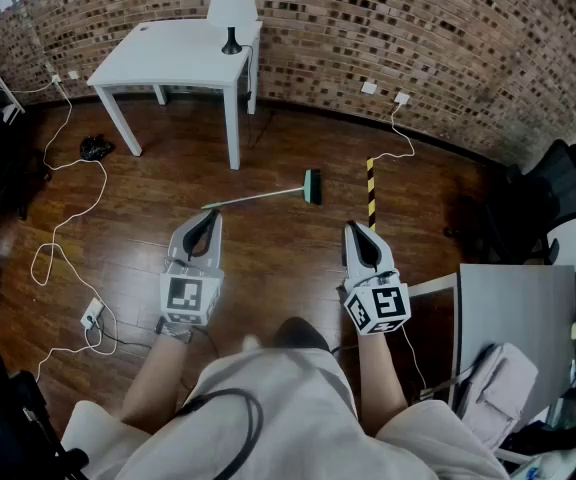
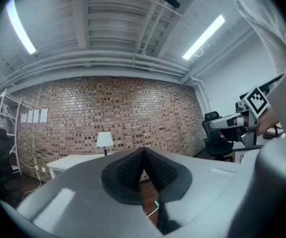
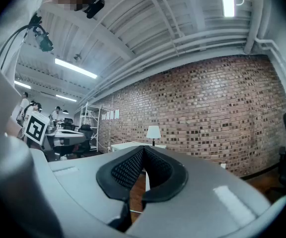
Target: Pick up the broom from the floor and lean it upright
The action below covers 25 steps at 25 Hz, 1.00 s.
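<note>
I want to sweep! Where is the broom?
In the head view, the broom lies flat on the wooden floor, mid-picture, between the white table and the yellow-and-black striped bar.

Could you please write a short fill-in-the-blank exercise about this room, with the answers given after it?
1. The broom lies flat on the ____.
2. The lamp stands on the white ____.
3. The left gripper and the right gripper are both ____ (open/shut), holding nothing.
Answers: floor, table, shut.
</note>
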Motion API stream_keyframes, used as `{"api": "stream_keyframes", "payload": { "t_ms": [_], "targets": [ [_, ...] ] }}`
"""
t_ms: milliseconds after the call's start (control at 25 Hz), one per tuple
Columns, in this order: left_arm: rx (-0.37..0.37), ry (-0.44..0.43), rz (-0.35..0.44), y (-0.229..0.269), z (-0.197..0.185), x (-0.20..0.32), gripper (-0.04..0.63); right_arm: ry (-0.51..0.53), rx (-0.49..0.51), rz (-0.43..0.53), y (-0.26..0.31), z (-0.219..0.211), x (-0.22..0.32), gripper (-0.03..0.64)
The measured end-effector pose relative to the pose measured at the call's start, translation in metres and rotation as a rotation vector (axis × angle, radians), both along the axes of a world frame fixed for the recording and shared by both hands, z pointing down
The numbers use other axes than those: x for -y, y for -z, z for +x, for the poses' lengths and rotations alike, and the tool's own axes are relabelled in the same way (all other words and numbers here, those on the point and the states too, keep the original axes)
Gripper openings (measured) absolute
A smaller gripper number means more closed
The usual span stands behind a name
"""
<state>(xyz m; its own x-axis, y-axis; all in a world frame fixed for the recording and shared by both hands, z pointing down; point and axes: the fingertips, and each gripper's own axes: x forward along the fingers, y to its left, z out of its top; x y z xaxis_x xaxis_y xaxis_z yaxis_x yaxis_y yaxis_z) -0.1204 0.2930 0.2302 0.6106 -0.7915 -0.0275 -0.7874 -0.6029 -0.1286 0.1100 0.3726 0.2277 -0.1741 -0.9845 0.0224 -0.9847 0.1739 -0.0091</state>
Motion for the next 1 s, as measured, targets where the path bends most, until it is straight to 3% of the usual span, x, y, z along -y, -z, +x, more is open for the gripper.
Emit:
{"api": "stream_keyframes", "payload": {
  "t_ms": [600,1000],
  "targets": [
    [0.012,0.013,-0.021,-0.014,-0.001,0.041,0.002,0.026,0.008,-0.027,-0.009,-0.004,0.047,0.014],
    [0.052,0.053,-0.043,-0.028,0.028,0.111,0.002,0.064,0.053,-0.037,-0.029,0.03,0.13,0.014]
  ]
}}
